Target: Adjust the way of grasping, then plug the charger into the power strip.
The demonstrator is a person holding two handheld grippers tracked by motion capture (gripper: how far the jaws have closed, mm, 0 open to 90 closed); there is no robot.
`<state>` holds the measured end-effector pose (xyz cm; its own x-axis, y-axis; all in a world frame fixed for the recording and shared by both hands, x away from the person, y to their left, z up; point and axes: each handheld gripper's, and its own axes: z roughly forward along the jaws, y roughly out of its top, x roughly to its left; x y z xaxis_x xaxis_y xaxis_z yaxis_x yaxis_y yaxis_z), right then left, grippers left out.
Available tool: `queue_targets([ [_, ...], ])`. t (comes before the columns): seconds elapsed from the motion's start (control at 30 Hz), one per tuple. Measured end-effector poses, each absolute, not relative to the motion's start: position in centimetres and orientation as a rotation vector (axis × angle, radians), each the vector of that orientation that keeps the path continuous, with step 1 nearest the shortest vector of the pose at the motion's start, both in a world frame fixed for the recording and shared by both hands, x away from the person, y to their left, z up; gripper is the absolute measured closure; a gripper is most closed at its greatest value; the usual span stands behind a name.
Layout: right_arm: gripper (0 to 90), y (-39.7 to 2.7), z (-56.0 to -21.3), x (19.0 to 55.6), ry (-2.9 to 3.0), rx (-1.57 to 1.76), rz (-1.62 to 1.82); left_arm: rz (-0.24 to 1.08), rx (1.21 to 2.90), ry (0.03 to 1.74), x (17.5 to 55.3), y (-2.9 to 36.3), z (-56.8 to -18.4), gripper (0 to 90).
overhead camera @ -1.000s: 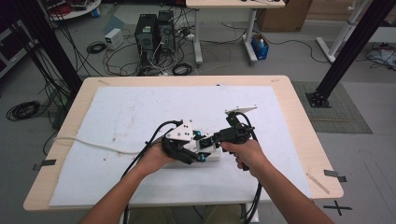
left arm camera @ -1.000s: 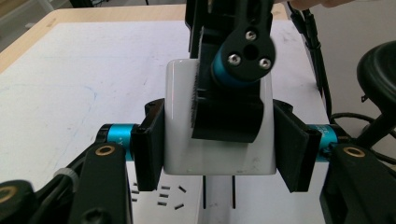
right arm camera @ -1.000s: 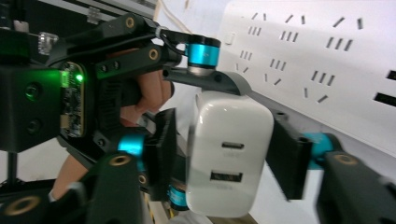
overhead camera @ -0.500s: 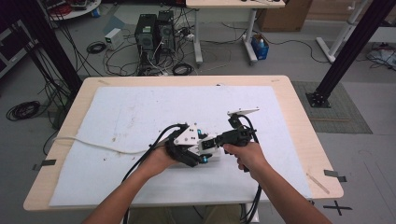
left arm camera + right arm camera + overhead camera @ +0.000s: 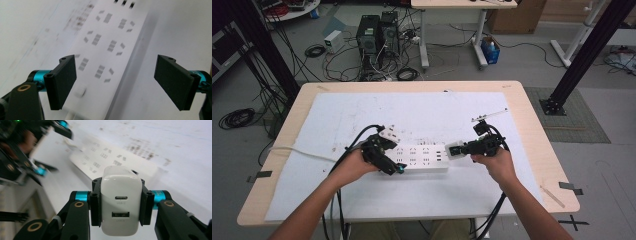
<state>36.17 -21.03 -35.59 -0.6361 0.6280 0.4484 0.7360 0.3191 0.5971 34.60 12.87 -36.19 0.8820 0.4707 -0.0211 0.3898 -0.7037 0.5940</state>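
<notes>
High view looks forward and down over the whole table; both gripper views sit close, low, each catching the long white plastic power strip.

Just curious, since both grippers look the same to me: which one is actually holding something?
The right gripper: its jaws are clamped on a white USB charger. The left gripper stands open over the white power strip, gripping nothing.

Bright, even light; motion-blurred close-ups
</notes>
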Motion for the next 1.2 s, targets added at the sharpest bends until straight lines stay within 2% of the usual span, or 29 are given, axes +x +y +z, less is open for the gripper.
queue_targets([
  [0.23, 62.4, -21.4, -34.2, 36.4, -2.628, -1.218, -1.076, 0.180, 2.472, 0.716, 35.2, 16.6, -35.5, 18.2],
  [0.3, 62.3, -21.2, -33.4, 36.4, -2.758, -1.184, -0.943, 0.159, 2.501, 0.747, 35.5, 18.1, -35.3, 18.2],
  [0.5, 62.3, -20.9, -31.7, 36.2, -2.960, -1.073, -0.761, 0.127, 2.601, 0.811, 36.0, 20.1, -34.6, 18.3],
  [0.7, 62.3, -21.5, -29.9, 36.5, -3.018, -1.043, -0.695, 0.170, 2.667, 0.828, 36.3, 21.7, -33.2, 18.3],
  [0.97, 62.3, -22.3, -28.6, 37.1, -3.033, -1.069, -0.665, 0.200, 2.634, 0.919, 36.6, 22.8, -33.6, 18.2],
  [1.2, 62.3, -22.0, -28.7, 37.0, -3.031, -1.063, -0.646, 0.219, 2.634, 0.897, 36.4, 22.5, -33.7, 18.2],
])
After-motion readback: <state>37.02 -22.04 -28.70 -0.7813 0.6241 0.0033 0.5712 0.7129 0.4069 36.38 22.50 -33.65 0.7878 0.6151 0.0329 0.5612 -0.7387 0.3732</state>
